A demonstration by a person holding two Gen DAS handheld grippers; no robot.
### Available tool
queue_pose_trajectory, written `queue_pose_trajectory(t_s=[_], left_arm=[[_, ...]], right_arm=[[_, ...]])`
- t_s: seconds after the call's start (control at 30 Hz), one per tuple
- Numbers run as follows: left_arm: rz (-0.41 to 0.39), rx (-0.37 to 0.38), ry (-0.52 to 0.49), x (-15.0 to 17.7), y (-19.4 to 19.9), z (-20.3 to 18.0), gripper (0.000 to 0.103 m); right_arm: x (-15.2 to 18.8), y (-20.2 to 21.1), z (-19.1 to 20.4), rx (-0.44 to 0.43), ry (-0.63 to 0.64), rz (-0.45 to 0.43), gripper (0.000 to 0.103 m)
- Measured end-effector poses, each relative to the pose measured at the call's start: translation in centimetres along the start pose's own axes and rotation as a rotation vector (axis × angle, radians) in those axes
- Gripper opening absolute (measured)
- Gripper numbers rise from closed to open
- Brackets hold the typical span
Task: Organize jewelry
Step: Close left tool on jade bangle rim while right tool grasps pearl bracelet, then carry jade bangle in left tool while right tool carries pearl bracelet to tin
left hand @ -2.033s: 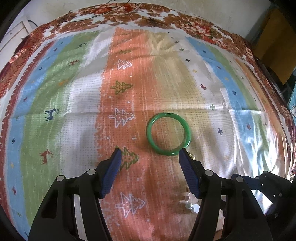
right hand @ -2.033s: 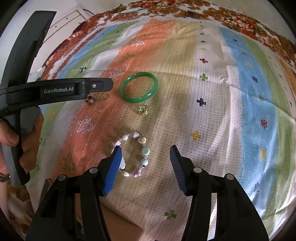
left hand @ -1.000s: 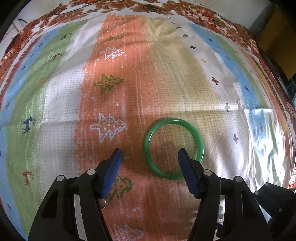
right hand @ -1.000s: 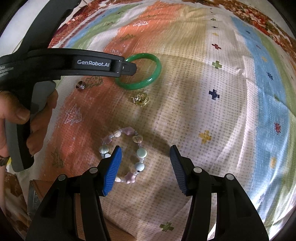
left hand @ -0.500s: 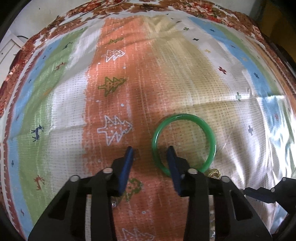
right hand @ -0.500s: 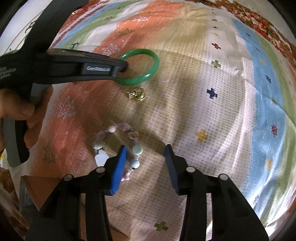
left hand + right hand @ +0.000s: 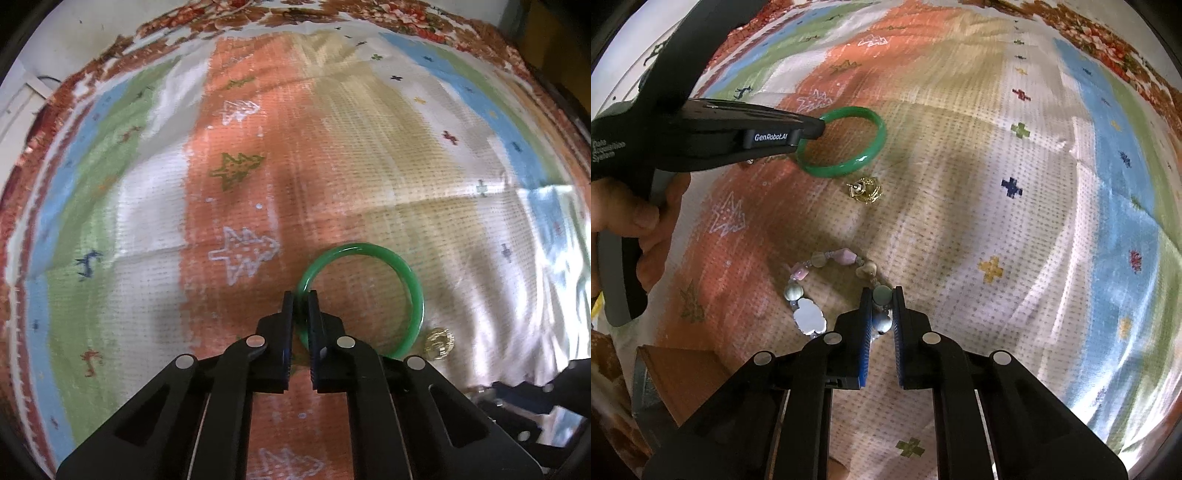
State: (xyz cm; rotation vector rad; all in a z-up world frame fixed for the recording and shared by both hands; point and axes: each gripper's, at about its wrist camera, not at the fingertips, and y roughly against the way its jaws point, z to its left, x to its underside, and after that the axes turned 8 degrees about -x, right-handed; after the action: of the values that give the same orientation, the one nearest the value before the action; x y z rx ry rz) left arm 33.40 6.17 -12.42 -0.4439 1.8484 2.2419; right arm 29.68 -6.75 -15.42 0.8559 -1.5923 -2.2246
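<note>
Left gripper (image 7: 301, 301) has just closed, pinching the green bangle's (image 7: 412, 284) near-left rim on the striped cloth (image 7: 147, 221); right gripper (image 7: 881, 297) has just clamped the beaded bracelet (image 7: 809, 317).

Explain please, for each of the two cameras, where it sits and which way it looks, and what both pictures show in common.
Left wrist view: sits on the left claw, looks steeply down at the patterned cloth; its own fingers pinch the green bangle.
Right wrist view: sits on the right claw, also looks steeply down; its fingers pinch the bead bracelet; the person's left hand and the left claw show at left.
Shared: the green bangle, the gold earring and the cloth.
</note>
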Motion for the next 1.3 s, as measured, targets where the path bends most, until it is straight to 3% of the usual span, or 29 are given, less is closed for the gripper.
queue_pose_trajectory(t_s=[0.6,0.87,1.3], left_arm=[[-0.041,0.028,0.066,1.9,4.0,1.9,0.007],[-0.090,0.049,0.075,3.0,6.8,2.2,0.008],[-0.152,0.073,0.114,5.6,11.1,3.1,0.008]], right_arm=[[1.7,4.1,1.9,0.033,0.039,-0.093,0.011],[1.9,7.5,3.2,0.055,0.038,-0.224,0.011],[3.6,9.5,4.2,0.060,0.062,-0.279,0.011]])
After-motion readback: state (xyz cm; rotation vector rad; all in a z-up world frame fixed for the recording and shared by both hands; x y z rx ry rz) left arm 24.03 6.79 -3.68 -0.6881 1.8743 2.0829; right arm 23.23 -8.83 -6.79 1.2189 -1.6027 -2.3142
